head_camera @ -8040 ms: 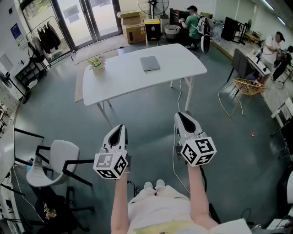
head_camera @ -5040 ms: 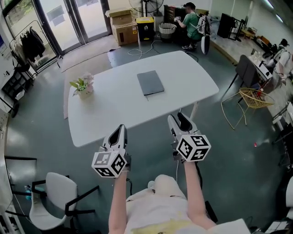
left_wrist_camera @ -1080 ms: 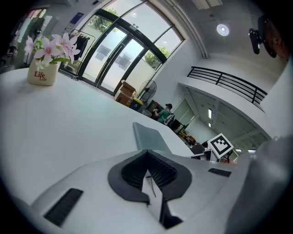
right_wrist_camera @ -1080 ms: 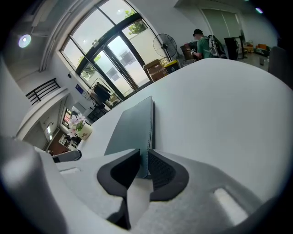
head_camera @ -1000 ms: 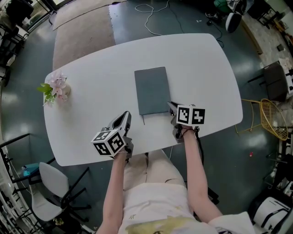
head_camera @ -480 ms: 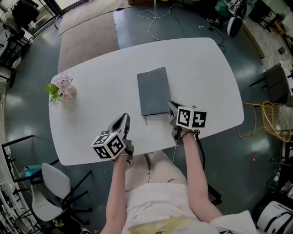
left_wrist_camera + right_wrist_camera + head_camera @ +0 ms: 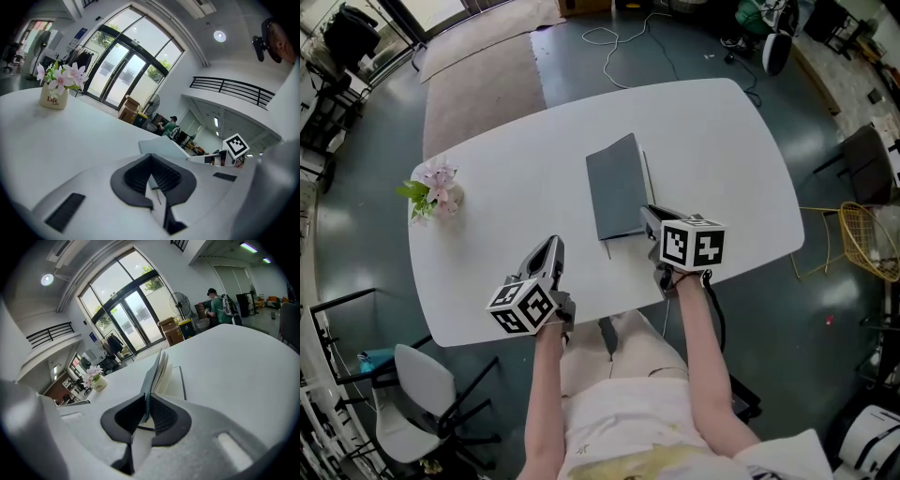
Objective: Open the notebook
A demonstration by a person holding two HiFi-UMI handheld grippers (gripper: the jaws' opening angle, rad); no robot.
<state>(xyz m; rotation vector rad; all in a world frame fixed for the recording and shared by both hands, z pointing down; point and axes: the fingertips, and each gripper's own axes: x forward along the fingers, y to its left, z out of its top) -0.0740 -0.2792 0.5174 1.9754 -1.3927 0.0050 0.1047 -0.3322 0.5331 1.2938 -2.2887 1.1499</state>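
Note:
A grey notebook (image 7: 614, 192) lies on the white table (image 7: 712, 141), its spine at the left. My right gripper (image 7: 645, 214) is shut on the near right corner of the cover and holds that edge up off the pages. In the right gripper view the cover (image 7: 154, 371) stands tilted between the pads, with the white page block (image 7: 167, 373) beside it. A thin ribbon (image 7: 606, 249) hangs from the near edge. My left gripper (image 7: 553, 244) hovers over the table's near left part, jaws together and holding nothing. In the left gripper view it (image 7: 150, 157) faces the notebook (image 7: 161, 146).
A small pot of pink flowers (image 7: 439, 192) stands at the table's left end. On the floor are a white chair (image 7: 422, 412) at the near left, a wire basket (image 7: 872, 244) to the right and a rug (image 7: 478, 66) beyond the table. A person sits far off (image 7: 218, 303).
The notebook lay flat a second ago; now its cover's right edge is raised. My right gripper has risen with the cover. The left gripper has lifted a little.

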